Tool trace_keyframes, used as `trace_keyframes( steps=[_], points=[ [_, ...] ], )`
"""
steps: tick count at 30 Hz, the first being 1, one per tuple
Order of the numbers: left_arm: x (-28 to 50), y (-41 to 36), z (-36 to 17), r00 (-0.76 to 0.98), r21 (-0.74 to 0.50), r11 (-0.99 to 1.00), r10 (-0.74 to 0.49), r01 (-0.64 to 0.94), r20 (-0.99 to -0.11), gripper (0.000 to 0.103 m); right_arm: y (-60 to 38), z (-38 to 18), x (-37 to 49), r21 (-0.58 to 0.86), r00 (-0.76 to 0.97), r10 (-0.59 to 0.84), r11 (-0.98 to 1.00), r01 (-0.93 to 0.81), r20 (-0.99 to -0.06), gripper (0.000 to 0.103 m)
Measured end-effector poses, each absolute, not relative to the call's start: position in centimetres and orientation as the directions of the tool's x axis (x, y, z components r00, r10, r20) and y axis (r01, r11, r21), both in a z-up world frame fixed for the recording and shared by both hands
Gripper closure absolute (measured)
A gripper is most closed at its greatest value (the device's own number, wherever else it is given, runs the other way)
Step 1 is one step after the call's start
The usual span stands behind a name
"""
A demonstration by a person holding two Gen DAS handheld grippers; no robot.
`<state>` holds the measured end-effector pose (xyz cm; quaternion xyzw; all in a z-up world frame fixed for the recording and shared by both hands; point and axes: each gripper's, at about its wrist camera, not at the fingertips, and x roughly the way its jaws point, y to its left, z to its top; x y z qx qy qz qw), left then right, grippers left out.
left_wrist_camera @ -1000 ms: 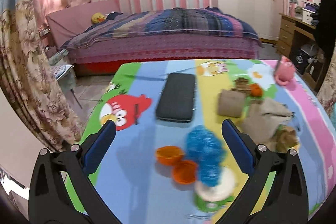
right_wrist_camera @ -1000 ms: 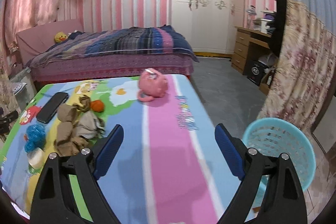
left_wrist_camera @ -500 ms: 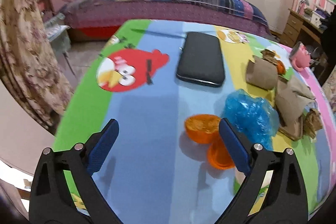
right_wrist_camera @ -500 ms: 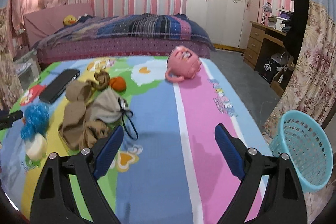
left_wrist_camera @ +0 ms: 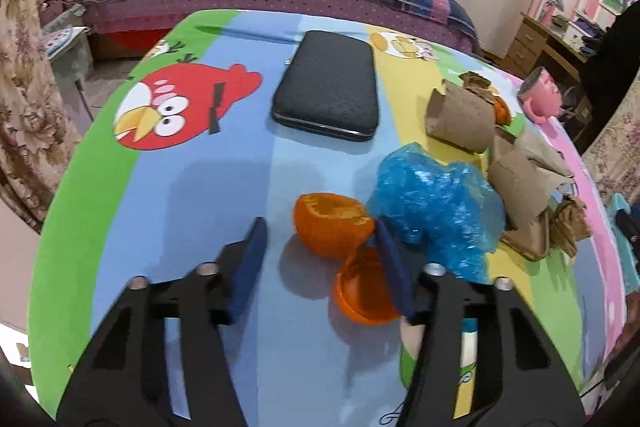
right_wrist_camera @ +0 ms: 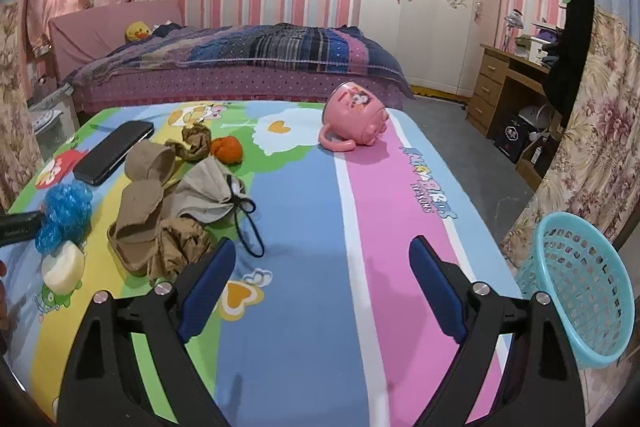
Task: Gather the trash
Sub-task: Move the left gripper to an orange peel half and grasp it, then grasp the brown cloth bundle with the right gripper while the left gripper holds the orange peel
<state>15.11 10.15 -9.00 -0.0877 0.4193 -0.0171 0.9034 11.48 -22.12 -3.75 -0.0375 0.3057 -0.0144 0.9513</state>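
Two orange peel halves lie on the cartoon-print tablecloth (left_wrist_camera: pixel 192 227): one peel cup (left_wrist_camera: pixel 332 223) sits between my left gripper's fingertips, the other peel (left_wrist_camera: pixel 360 295) lies partly under the right finger. My left gripper (left_wrist_camera: pixel 319 225) is closing; its right finger touches the peel's edge and the left finger stands clear of it. A crumpled blue plastic bag (left_wrist_camera: pixel 436 203) lies just right of the peels. Cardboard tubes (left_wrist_camera: pixel 460 119) and brown paper scraps (right_wrist_camera: pixel 176 247) are heaped beyond. My right gripper (right_wrist_camera: pixel 322 245) is open over bare cloth, holding nothing.
A black phone case (left_wrist_camera: pixel 328 87) lies behind the peels. A pink mug (right_wrist_camera: pixel 356 119) is tipped over at the table's far side. A turquoise mesh basket (right_wrist_camera: pixel 580 287) stands off the right edge. A small orange (right_wrist_camera: pixel 227 149), a grey pouch (right_wrist_camera: pixel 212 191) and a white tub (right_wrist_camera: pixel 64 267) share the table.
My left gripper has dropped toward the orange peels and its jaws have narrowed around one of them. The right gripper came lower over the table, then held still.
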Motion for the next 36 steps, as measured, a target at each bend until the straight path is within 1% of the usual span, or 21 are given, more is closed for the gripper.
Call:
trace_keyframes(
  steps=[1, 4, 5, 8, 15, 20, 28, 29, 30, 31, 33, 36],
  points=[
    [15.2, 10.2, -8.9, 0.643, -0.199, 0.98, -0.134, -0.028, -0.754, 0.069, -22.0, -3.9, 11.5, -0.077, 0.811, -0.046, 0.997, 0.001, -0.583, 0.016],
    [14.9, 10.3, -8.4, 0.646, -0.213, 0.977, -0.155, -0.013, -0.748, 0.075, -21.6, -4.2, 11.5, -0.08, 0.806, -0.033, 0.997, -0.018, -0.591, 0.016],
    [14.8, 10.4, -8.2, 0.65, -0.215, 0.977, -0.157, -0.011, -0.744, 0.076, -21.3, -4.2, 11.5, -0.088, 0.807, -0.032, 0.996, -0.025, -0.59, 0.016],
    [14.4, 11.2, -7.1, 0.669, -0.195, 0.98, -0.121, -0.036, -0.733, 0.076, -20.5, -4.2, 11.3, -0.113, 0.812, -0.029, 0.993, -0.045, -0.583, 0.016],
    [13.3, 12.2, -3.5, 0.735, -0.05, 0.987, 0.079, -0.151, -0.673, 0.076, -18.2, -4.6, 11.0, -0.12, 0.813, 0.022, 0.986, -0.112, -0.581, 0.016],
    [13.0, 11.7, -2.2, 0.766, -0.035, 0.988, 0.092, -0.148, -0.636, 0.076, -16.2, -4.9, 11.1, -0.136, 0.814, 0.056, 0.977, -0.163, -0.578, 0.016],
    [12.5, 9.2, -0.5, 0.805, -0.037, 0.994, 0.064, -0.106, -0.59, 0.076, -14.6, -5.8, 12.9, -0.075, 0.78, 0.11, 0.978, -0.197, -0.617, 0.017],
    [12.5, 9.0, -0.4, 0.807, -0.037, 0.994, 0.063, -0.105, -0.587, 0.076, -14.5, -6.0, 13.1, -0.07, 0.774, 0.113, 0.978, -0.199, -0.623, 0.02],
    [12.5, 8.7, -0.2, 0.81, -0.043, 0.994, 0.06, -0.104, -0.584, 0.076, -14.4, -6.3, 13.4, -0.063, 0.763, 0.118, 0.977, -0.204, -0.635, 0.027],
    [12.4, 8.5, 0.0, 0.812, -0.048, 0.994, 0.056, -0.102, -0.58, 0.076, -14.3, -6.6, 13.7, -0.052, 0.749, 0.128, 0.976, -0.212, -0.65, 0.031],
    [12.5, 8.2, 0.2, 0.818, -0.048, 0.994, 0.056, -0.101, -0.572, 0.076, -14.3, -6.9, 13.9, -0.035, 0.732, 0.142, 0.975, -0.221, -0.667, 0.049],
    [12.4, 7.2, 0.5, 0.824, -0.032, 0.995, 0.059, -0.093, -0.563, 0.076, -14.7, -7.0, 14.0, 0.004, 0.723, 0.173, 0.973, -0.229, -0.669, 0.06]
  ],
)
